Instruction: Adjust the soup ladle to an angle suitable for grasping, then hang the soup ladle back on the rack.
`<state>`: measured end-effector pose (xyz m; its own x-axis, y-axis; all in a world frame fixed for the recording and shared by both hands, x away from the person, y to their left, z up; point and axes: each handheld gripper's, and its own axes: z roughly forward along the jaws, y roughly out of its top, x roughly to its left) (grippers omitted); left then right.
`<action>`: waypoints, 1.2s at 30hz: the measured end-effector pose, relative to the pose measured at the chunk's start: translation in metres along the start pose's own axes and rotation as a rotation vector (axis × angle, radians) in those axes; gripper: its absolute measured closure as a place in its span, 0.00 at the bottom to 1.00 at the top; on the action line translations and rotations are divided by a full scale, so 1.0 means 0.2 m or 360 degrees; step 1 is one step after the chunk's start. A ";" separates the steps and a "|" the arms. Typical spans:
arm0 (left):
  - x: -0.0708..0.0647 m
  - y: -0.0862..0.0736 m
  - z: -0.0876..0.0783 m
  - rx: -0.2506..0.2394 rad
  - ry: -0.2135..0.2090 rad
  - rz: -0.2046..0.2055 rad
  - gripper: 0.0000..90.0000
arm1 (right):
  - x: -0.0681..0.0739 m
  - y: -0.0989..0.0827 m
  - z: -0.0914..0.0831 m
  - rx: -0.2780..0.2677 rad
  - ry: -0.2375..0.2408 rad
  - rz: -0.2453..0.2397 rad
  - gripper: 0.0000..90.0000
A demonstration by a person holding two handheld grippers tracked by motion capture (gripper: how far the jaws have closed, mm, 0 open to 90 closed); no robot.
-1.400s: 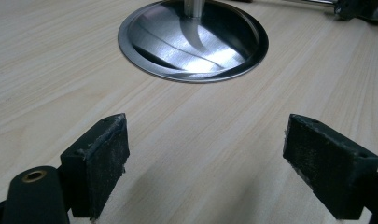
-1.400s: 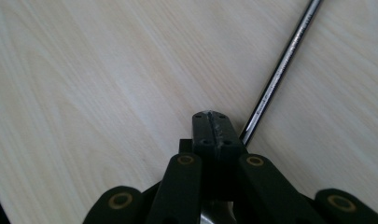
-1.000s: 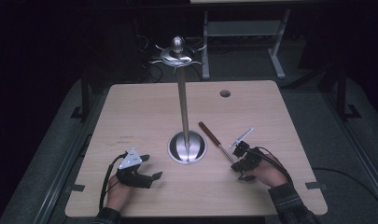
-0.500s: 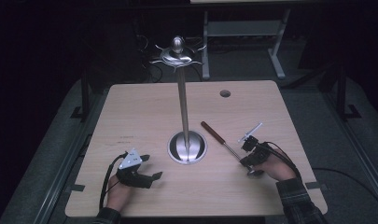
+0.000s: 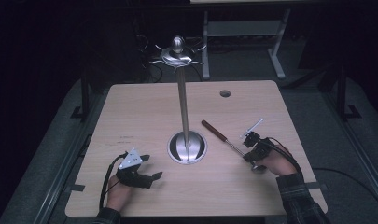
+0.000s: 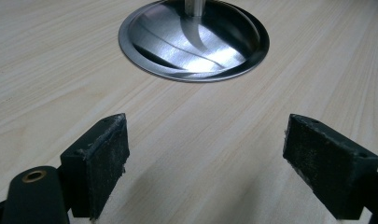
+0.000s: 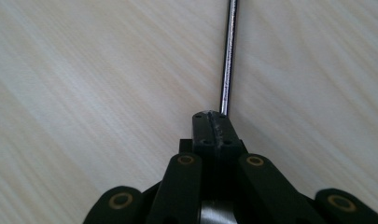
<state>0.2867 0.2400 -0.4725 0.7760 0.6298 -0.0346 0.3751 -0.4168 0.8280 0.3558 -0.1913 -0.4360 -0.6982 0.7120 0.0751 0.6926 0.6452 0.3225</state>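
A tall metal stand (image 5: 182, 100) rises from a round shiny base (image 5: 187, 146) at the table's middle, with a ring of hooks (image 5: 177, 55) at its top. A long utensil with a brown handle (image 5: 213, 130) and a thin metal shaft (image 7: 228, 56) lies slanted to the right of the base. My right gripper (image 5: 250, 156) (image 7: 211, 122) is shut on the shaft's near end. My left gripper (image 5: 151, 167) (image 6: 205, 158) rests open on the table at the front left of the base (image 6: 195, 42), with nothing between its pads.
The light wooden table (image 5: 130, 112) has a small round hole (image 5: 225, 93) near its far right corner. Dark floor and metal frame legs (image 5: 275, 51) lie beyond the far edge.
My right gripper has shifted a little to the right and away, taking the utensil along with it. The left gripper has stayed put.
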 end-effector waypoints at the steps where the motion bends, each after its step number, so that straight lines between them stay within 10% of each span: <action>1: 0.00 0.00 0.00 -0.0001 0.0000 0.0003 0.16 | 0.00 0.00 0.00 0.0006 -0.0022 0.0000 1.00; 36: 0.00 0.00 0.00 0.0017 -0.0003 0.0015 0.16 | -0.04 0.19 -0.04 -0.0146 0.0014 0.0075 0.79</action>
<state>0.2871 0.2406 -0.4719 0.7804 0.6246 -0.0276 0.3732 -0.4299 0.8221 0.3862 -0.1741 -0.4164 -0.6671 0.7382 0.1002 0.7055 0.5828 0.4032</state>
